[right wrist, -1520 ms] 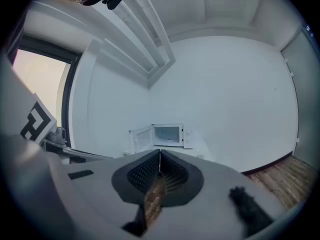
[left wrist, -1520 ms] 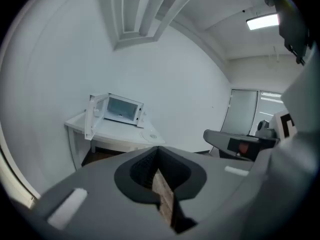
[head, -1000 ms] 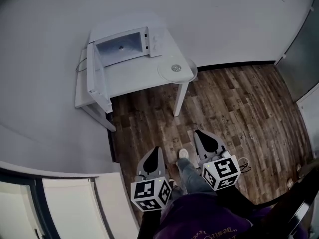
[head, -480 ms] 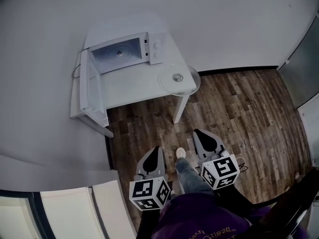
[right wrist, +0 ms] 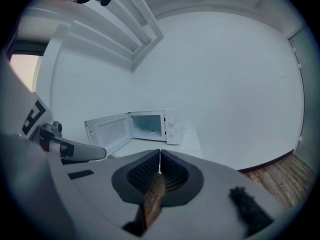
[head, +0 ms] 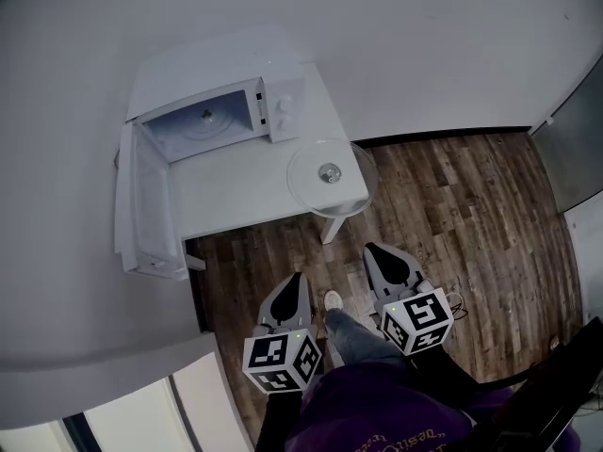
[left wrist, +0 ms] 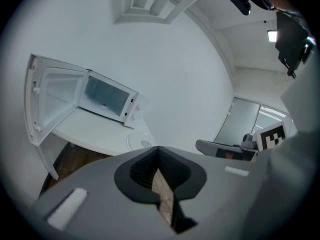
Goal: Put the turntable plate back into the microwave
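- Nearest the camera is the person's dark purple top [head: 377,417], with a leg in blue jeans [head: 356,337] and a white shoe [head: 333,300] stepping forward over the brown wood-plank floor [head: 462,215].
- The left hand-held gripper [head: 295,282] is held low beside that leg, its marker cube towards the person. Its jaws are pressed together and point towards the worktop.
- The right hand-held gripper [head: 375,252] is on the other side of the leg, level with the left one. Its jaws are likewise closed together.
- Both are well apart from the white worktop [head: 236,201], which stands ahead against the white wall [head: 424,45].
- The clear round glass turntable plate [head: 332,177] lies flat on the worktop's front right corner, and its rim overhangs the edge. A small round hub shows at its centre.
- Behind it, at the back of the worktop, sits the white box-shaped microwave [head: 283,106], with two knobs on its right panel.
- The microwave's white door [head: 141,205] is swung fully open to the left, reaching out past the worktop's front edge.
- Inside the pale cavity [head: 203,125] a small dark coupler sits in the middle of the floor.
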`<control>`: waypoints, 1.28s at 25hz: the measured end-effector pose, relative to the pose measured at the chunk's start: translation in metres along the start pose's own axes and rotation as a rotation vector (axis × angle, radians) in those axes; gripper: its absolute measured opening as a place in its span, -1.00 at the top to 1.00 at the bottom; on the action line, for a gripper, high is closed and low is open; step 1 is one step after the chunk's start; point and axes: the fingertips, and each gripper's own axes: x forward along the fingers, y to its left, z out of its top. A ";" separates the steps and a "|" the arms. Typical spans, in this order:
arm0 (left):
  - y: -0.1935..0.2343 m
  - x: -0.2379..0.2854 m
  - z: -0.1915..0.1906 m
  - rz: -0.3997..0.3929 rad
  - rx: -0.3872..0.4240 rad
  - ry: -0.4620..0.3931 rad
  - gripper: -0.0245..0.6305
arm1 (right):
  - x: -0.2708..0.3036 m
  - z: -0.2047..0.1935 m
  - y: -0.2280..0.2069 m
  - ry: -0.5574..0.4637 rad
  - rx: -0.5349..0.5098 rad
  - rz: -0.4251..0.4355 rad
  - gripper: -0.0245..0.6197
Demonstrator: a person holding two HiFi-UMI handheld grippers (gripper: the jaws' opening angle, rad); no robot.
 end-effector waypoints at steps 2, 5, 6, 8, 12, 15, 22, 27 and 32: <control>-0.003 0.019 0.006 0.008 0.004 0.010 0.91 | 0.015 0.004 -0.015 0.011 0.005 0.012 0.89; -0.005 0.047 0.013 0.016 -0.006 0.020 0.91 | 0.037 0.009 -0.038 0.024 0.006 0.029 0.89; -0.005 0.056 0.015 0.018 -0.009 0.024 0.91 | 0.044 0.010 -0.045 0.027 0.006 0.034 0.89; -0.004 0.073 0.019 0.023 -0.018 0.028 0.91 | 0.057 0.013 -0.057 0.034 0.002 0.045 0.89; -0.003 0.102 0.028 0.026 -0.045 0.023 0.91 | 0.079 0.019 -0.080 0.041 -0.013 0.064 0.89; -0.006 0.117 0.032 0.014 -0.059 0.015 0.91 | 0.087 0.021 -0.094 0.042 -0.009 0.076 0.89; -0.006 0.137 0.035 -0.015 -0.056 0.030 0.80 | 0.102 0.011 -0.110 0.080 0.025 0.101 0.89; 0.002 0.154 0.023 -0.053 -0.103 0.116 0.79 | 0.107 0.009 -0.118 0.067 0.073 0.080 0.89; 0.010 0.173 -0.008 -0.105 -0.189 0.258 0.59 | 0.109 -0.002 -0.137 0.078 0.115 -0.015 0.89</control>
